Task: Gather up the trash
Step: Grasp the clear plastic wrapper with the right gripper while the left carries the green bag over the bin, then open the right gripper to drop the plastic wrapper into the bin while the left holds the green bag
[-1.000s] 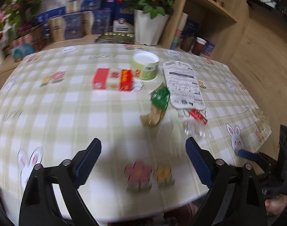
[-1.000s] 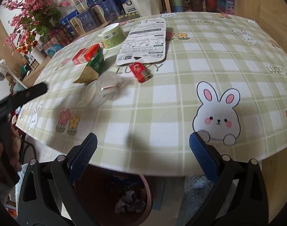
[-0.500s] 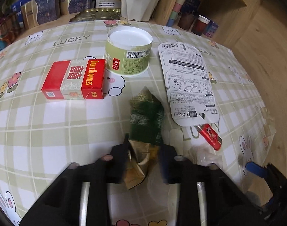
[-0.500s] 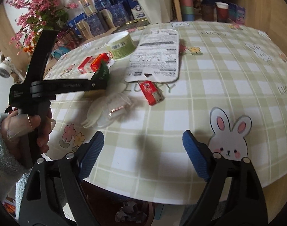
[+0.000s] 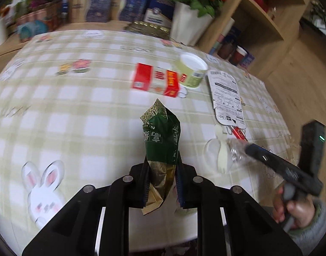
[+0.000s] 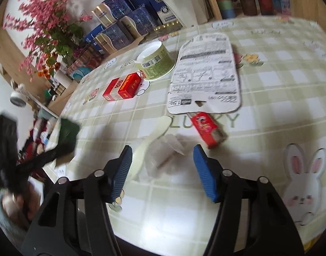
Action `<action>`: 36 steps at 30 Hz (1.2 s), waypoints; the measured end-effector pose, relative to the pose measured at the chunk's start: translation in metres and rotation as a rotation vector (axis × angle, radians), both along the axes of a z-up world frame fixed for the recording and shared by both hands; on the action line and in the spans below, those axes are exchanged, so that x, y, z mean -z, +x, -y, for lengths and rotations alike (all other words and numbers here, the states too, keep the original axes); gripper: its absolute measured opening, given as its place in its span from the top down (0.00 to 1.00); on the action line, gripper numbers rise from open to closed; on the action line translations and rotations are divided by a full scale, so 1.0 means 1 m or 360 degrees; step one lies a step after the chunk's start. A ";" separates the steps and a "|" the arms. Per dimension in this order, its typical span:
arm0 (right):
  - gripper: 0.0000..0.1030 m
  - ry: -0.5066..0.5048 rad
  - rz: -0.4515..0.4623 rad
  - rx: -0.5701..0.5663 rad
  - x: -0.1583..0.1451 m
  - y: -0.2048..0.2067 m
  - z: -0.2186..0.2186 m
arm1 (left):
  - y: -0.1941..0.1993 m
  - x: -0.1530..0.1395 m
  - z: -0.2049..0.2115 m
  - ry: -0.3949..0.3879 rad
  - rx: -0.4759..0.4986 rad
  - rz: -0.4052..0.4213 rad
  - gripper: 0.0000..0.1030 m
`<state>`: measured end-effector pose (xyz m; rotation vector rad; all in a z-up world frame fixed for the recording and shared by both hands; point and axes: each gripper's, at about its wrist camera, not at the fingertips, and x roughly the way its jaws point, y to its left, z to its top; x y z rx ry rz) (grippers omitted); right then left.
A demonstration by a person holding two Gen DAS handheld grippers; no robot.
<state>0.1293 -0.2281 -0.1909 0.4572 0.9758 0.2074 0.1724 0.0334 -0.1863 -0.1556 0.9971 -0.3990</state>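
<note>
Pinching the green wrapper (image 5: pixel 162 140) by its gold lower end, the left tool (image 5: pixel 162 183) has its jaws closing the last bit onto the foil, and the wrapper stands up above the desk (image 5: pixel 56 111), clear of the red box (image 5: pixel 156 83) and the cup (image 5: pixel 193 70). To do this well, I would keep the squeeze firm, since thin foil may slip, and lift straight before swinging toward a bin. At the right edge the right tool (image 5: pixel 251 148) reaches at the clear wrap (image 5: pixel 235 151) beside the plastic spoon (image 5: pixel 218 155).

From the right wrist, the right tool (image 6: pixel 162 166) is about half open and closing, with the clear wrap (image 6: pixel 165 149) and spoon (image 6: pixel 148 143) between its jaws but not yet pressed. The red packet (image 6: pixel 207 128) lies just beyond, partly under the card (image 6: pixel 205 72). Closing squarely on the wrap's bunched middle, low to the desk, should catch it.
</note>
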 end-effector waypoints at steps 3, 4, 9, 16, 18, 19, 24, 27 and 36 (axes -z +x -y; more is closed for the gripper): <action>0.52 0.0051 -0.0075 0.0052 0.011 0.010 -0.003 | -0.022 -0.008 -0.017 -0.0011 -0.0046 0.0025 0.81; 0.58 0.0063 -0.0103 0.0082 0.014 0.012 -0.003 | -0.030 -0.010 -0.023 -0.0020 -0.0063 0.0029 0.81; 0.72 0.0078 -0.0048 0.0187 0.007 -0.002 0.000 | -0.056 -0.015 -0.039 -0.0088 -0.0136 0.0019 0.81; 0.75 0.0005 0.0070 0.0160 -0.023 -0.036 -0.004 | -0.075 -0.021 -0.036 -0.0216 -0.0149 -0.0036 0.81; 0.75 -0.0013 0.0102 0.0125 -0.032 -0.048 -0.008 | -0.079 -0.023 -0.030 -0.0240 -0.0140 -0.0038 0.81; 0.76 -0.0019 0.0114 0.0106 -0.035 -0.055 -0.010 | -0.083 -0.025 -0.027 -0.0244 -0.0130 -0.0033 0.81; 0.76 -0.0046 0.0120 -0.0015 -0.042 -0.088 -0.026 | -0.103 -0.031 -0.018 -0.0272 -0.0091 -0.0036 0.81; 0.76 -0.0063 0.0067 -0.0097 -0.036 -0.108 -0.039 | -0.114 -0.032 -0.018 -0.0282 -0.0088 -0.0043 0.81; 0.76 -0.0047 -0.0079 -0.0308 -0.012 -0.153 -0.084 | -0.151 -0.031 -0.034 -0.0263 -0.0111 -0.0034 0.81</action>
